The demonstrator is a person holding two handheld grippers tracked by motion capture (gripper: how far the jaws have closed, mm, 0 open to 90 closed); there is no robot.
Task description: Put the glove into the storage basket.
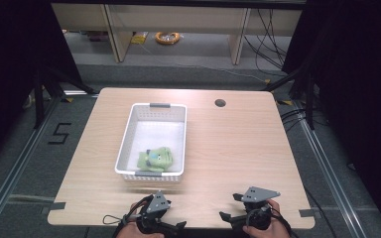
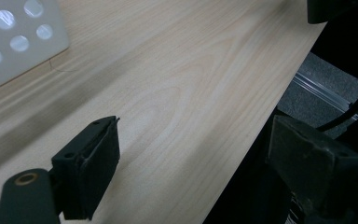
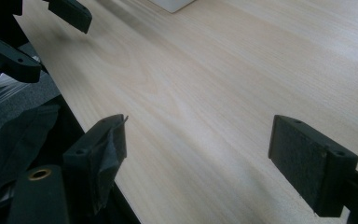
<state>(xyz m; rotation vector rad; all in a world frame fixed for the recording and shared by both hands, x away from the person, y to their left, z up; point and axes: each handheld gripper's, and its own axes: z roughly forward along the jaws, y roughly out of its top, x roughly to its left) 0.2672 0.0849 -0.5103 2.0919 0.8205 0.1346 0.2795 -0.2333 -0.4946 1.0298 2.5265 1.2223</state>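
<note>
A pale wooden bench (image 1: pixel 228 148) carries a white basket (image 1: pixel 126 144) with a green toy (image 1: pixel 155 158) inside. Just beyond its near wall, left gripper (image 1: pixel 174 227) and right gripper (image 1: pixel 228 207) rest, jaws wide, empty, apparently finished.

A light wood desk (image 1: pixel 238 148) lies mostly bare. Its right half is open from near edge to far edge, giving free passage. On the left half stands a white perforated basket (image 1: pixel 125 144), its walls blocking a level path. A bare strip runs along the near edge.
</note>
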